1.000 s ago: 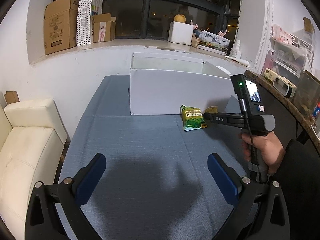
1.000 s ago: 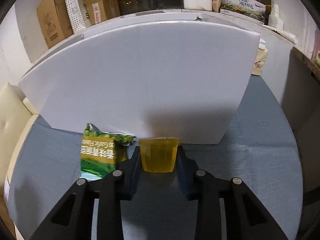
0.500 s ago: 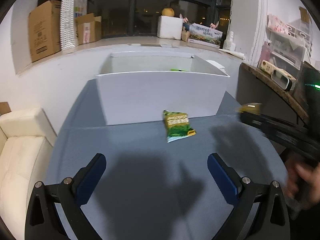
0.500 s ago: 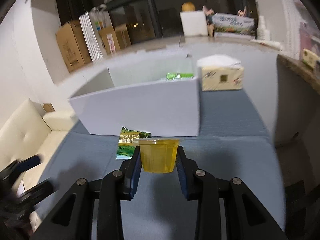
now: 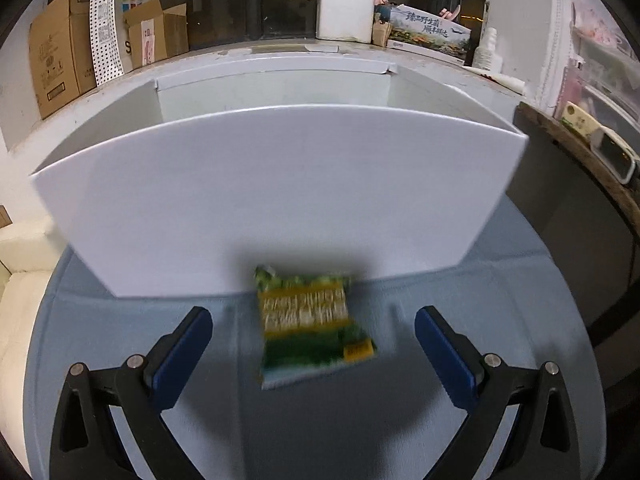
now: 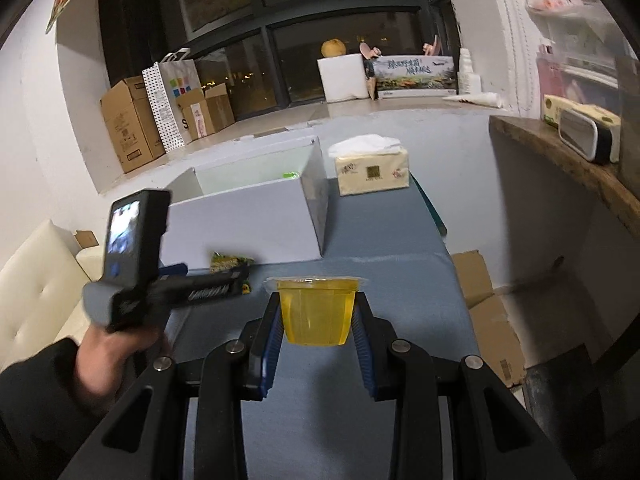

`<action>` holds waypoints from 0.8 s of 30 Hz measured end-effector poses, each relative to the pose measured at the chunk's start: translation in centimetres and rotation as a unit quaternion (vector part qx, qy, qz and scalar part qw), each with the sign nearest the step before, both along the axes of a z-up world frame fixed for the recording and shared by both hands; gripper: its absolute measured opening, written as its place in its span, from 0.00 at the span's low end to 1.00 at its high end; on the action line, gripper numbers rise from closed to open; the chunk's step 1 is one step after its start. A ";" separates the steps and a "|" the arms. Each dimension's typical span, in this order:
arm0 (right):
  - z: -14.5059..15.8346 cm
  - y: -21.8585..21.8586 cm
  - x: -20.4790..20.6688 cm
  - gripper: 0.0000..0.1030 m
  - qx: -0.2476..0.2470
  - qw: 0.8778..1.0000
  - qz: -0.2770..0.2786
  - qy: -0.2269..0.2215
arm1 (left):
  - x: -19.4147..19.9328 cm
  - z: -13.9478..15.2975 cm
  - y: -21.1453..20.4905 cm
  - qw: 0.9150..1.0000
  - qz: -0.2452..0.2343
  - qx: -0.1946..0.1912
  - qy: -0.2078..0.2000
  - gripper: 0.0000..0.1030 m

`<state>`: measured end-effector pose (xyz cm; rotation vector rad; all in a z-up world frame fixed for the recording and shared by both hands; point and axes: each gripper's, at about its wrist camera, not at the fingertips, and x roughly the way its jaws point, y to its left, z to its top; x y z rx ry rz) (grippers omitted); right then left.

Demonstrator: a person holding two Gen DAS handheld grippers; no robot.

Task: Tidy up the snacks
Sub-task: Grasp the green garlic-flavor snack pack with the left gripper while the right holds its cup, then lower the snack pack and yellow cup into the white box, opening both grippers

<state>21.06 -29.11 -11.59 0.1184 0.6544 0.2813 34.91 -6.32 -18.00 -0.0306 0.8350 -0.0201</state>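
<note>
Two tools, two snacks, one white box

The right tool [image 6: 318,320] pinches a translucent yellow jelly cup [image 6: 317,310] clear of the blue table [image 6: 400,280] (presumably bound for the white cardboard box [image 5: 280,200]); the left tool [image 5: 312,344], spread wide, straddles the green foil snack packet [image 5: 312,324] lying before it.

White walls [image 6: 32,128]; dark night window [image 6: 240,40] above a cluttered ledge [image 5: 280,46]; cream sofa [image 6: 36,280] at left; wooden shelf [image 6: 560,152] at right.

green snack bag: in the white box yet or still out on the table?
Out. The green snack bag lies flat on the blue tablecloth in front of the white box, between the open left gripper fingers, not gripped.
</note>
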 end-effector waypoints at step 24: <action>0.0 5.3 0.9 0.35 -0.003 0.999 0.046 -0.014 | -14.5 7.4 5.0 0.994 -0.056 -0.047 -0.076 0.47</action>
